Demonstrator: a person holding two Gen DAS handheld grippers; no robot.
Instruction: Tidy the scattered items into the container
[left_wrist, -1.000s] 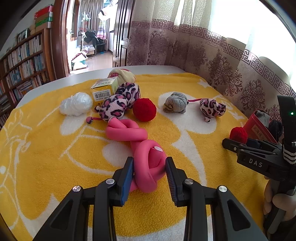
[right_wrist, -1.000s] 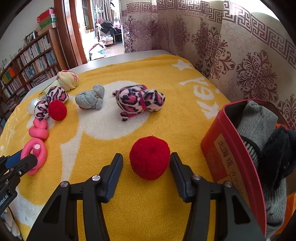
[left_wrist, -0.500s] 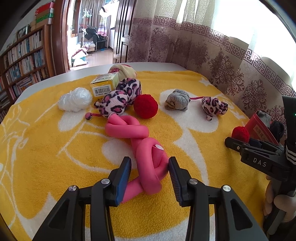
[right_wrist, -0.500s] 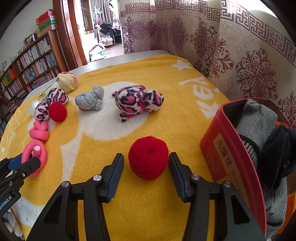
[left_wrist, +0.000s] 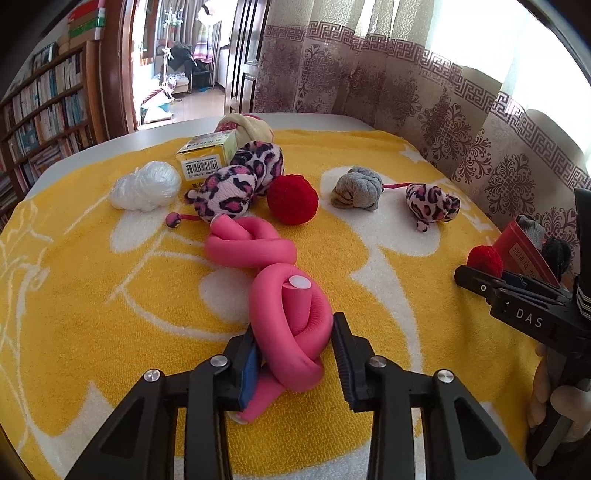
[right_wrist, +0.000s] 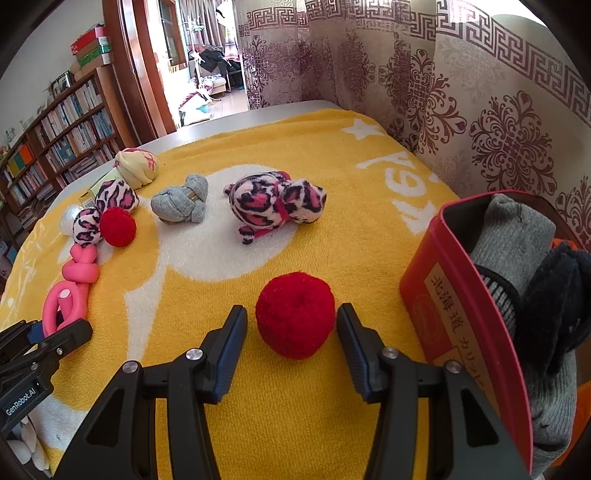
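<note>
My left gripper (left_wrist: 295, 354) is spread around a knotted pink foam tube (left_wrist: 288, 325) on the yellow towel (left_wrist: 92, 280), pads touching but not squeezing. My right gripper (right_wrist: 291, 332) brackets a red pompom (right_wrist: 295, 319), unclenched, beside the red tin (right_wrist: 461, 306). Both look light, soft and squashy; I'd pinch each across its middle.

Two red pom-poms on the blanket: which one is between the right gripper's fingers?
The red pom-pom beside the red tin, between the open right gripper fingers. The other red pom-pom lies far off against the leopard-print plush.
</note>
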